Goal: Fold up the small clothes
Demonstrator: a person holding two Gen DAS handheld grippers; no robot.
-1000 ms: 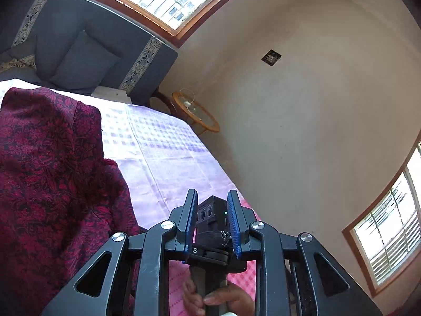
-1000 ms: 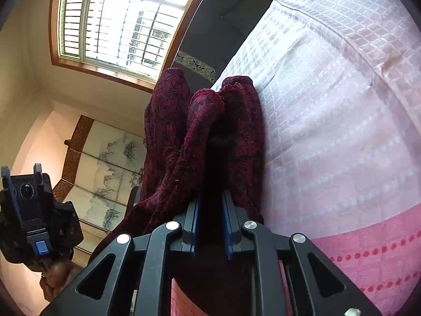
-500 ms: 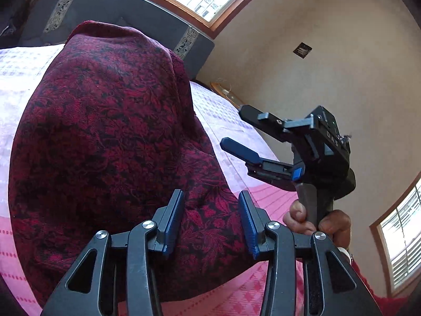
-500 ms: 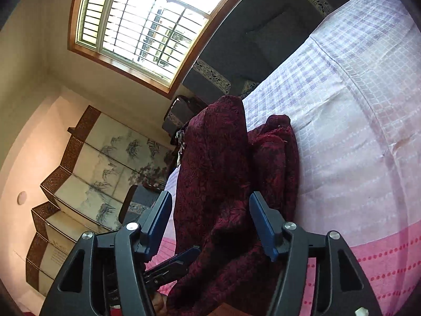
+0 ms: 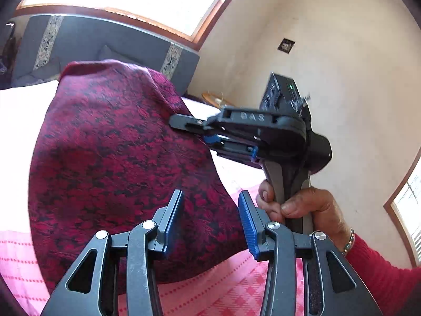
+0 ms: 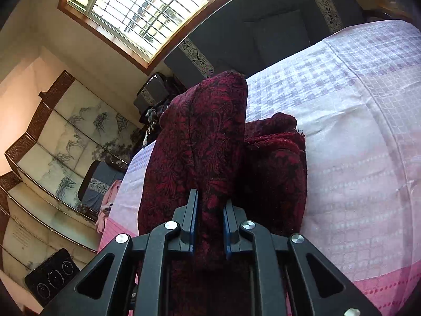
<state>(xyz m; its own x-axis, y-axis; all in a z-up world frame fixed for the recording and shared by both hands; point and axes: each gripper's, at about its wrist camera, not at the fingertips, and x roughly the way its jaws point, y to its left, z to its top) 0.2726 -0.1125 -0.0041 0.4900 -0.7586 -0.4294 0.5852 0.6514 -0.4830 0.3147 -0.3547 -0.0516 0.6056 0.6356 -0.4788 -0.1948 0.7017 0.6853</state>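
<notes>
Dark red patterned cloth [image 5: 115,158] lies bunched on the bed, draped over the pink-and-lilac checked bedspread [image 6: 355,144], with one fold raised up tall and a lower crumpled part to its right in the right wrist view. My right gripper [image 6: 209,221] is clamped on the near edge of that raised fold [image 6: 205,137], blue pads pressed to the fabric on both sides. In the left wrist view the same right gripper [image 5: 208,134] comes in from the right, tips pinched on the cloth's right edge, my right hand [image 5: 302,205] wrapped round its handle, red sleeve [image 5: 381,284] and a bead bracelet at the wrist. My left gripper [image 5: 210,223] is spread wide, holding nothing, fingers [image 5: 171,218] hanging just above the near part of the cloth; contact unclear. Beyond the bed's far end: dark grey sofa [image 5: 105,42] with patterned strips under a big window [image 6: 142,5]. Painted folding screen [image 6: 58,142] at far left. Small round table [image 5: 215,100] by the beige wall.
</notes>
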